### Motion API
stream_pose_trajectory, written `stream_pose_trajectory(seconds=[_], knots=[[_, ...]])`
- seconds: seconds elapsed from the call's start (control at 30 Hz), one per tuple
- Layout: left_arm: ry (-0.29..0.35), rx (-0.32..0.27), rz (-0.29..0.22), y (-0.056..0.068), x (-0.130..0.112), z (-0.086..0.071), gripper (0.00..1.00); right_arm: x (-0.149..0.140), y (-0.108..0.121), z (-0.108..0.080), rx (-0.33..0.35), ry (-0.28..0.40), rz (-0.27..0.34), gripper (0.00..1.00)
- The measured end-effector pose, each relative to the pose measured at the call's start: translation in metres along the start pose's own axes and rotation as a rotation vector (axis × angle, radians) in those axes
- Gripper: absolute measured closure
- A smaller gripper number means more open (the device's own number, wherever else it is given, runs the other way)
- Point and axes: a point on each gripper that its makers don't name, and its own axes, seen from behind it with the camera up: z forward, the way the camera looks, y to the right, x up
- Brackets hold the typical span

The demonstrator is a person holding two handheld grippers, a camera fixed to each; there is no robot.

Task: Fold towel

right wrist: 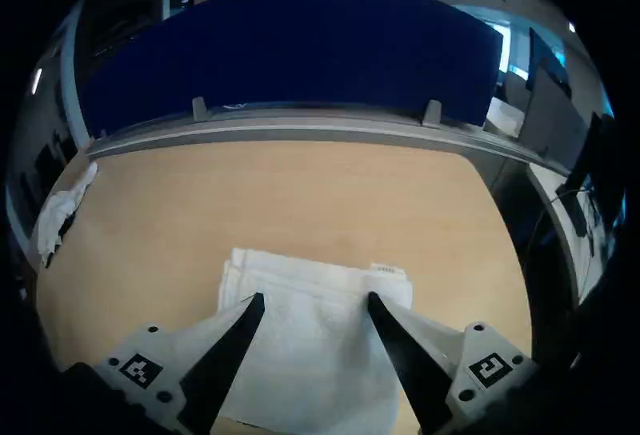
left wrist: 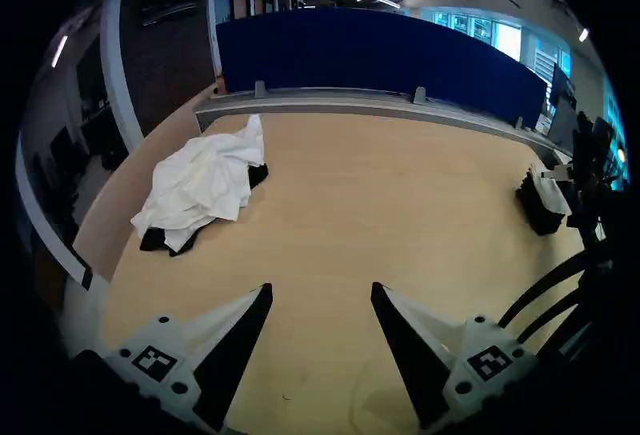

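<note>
Towel (right wrist: pixel 316 339) folded, directly below right gripper (right wrist: pixel 314 297), jaws apart, empty | left gripper (left wrist: pixel 322 287) apart, over table (left wrist: pixel 360 195) | right nearer.

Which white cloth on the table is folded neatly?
The white towel lying flat by the right gripper; the other white cloth is a crumpled heap.

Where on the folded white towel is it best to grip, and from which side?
Probably the far left corner of the folded towel, from the left side: it lies flat, and there the layered edges show, so the open right gripper can pinch them.
</note>
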Motion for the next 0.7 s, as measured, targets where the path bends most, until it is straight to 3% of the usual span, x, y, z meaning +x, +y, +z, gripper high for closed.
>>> stream_pose_trajectory(seconds=[0.4,0.7], knots=[[-0.002,0.001,-0.004,0.0,-0.001,0.004,0.08,0.0,0.0,0.001,0.0,-0.009,-0.014,0.0],[0.013,-0.019,-0.016,0.003,0.005,0.01,0.08,0.019,-0.017,-0.042,0.027,0.078,-0.002,0.0]])
